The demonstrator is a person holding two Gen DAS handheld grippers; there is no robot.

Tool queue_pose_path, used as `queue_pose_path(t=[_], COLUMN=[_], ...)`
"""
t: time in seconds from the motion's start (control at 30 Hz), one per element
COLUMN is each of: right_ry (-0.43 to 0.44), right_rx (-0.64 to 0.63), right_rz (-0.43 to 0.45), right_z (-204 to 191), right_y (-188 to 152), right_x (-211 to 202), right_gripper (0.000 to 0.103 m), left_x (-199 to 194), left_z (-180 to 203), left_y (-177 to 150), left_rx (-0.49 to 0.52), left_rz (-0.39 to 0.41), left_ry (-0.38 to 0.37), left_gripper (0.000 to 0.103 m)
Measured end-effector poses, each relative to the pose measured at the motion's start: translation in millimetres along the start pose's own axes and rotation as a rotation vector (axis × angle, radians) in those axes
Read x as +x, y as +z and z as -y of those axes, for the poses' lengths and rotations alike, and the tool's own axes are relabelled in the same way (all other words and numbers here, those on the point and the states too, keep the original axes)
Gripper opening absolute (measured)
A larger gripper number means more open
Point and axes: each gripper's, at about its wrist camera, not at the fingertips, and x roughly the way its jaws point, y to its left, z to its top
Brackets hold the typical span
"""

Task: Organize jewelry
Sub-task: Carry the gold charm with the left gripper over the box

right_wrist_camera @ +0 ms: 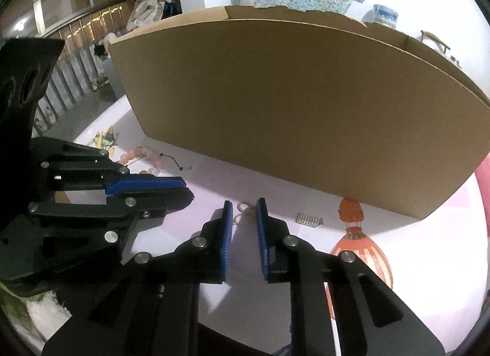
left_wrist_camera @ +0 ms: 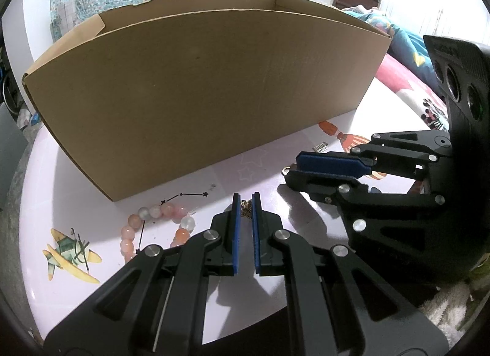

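Note:
In the left wrist view my left gripper (left_wrist_camera: pixel 246 212) is shut on a small gold flower-shaped piece (left_wrist_camera: pixel 246 206) right at its tips, low over the white table (left_wrist_camera: pixel 76 203). Just left of it lies a pink bead bracelet (left_wrist_camera: pixel 153 218). My right gripper (right_wrist_camera: pixel 244 213) has a gold looped piece (right_wrist_camera: pixel 243 212) between its blue pads, which touch it on both sides. Seen from the side, the right gripper (left_wrist_camera: pixel 291 170) has that loop poking out past its tip. The left gripper (right_wrist_camera: pixel 187 190) sits close to its left, and the bracelet (right_wrist_camera: pixel 137 154) lies beyond.
A large open cardboard box (left_wrist_camera: pixel 199 95) stands right behind both grippers and fills most of each view, box (right_wrist_camera: pixel 306 111). A small silver ribbed piece (right_wrist_camera: pixel 309 219) lies on the table to the right of the right gripper. The tabletop carries printed plane and balloon pictures.

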Motion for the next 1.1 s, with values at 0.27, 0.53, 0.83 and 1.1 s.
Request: queue_pose_path(t=[0.27,0.53,0.83,1.1], right_ry=[0.013,0.005,0.003,-0.004], right_rx=[0.023,0.040,0.055,0.037], right_rz=[0.011,0.033,0.062,0.156], right_z=[4.3,6.6,9.5,6.6], right_y=[-3.0,-3.6,-6.3,-0.6], right_x=[-4.1,-11.8,-22.9,-68.7], right_gripper=[0.015,0.015,0.015,0.015], left_x=[-1.1,-4.8,-21.4,-70.2], left_z=[-1.8,-6.0,-8.1,5.0], left_y=[0.2,-0.1,3.7,11.5], left_rx=[-0.001,-0.009,-0.014,0.017], left_rz=[0.002,0.020,0.053,0.153], left_ry=[-0.004,-0.008,-0.009,-0.022], left_gripper=[0.006,0.006,0.006,0.006])
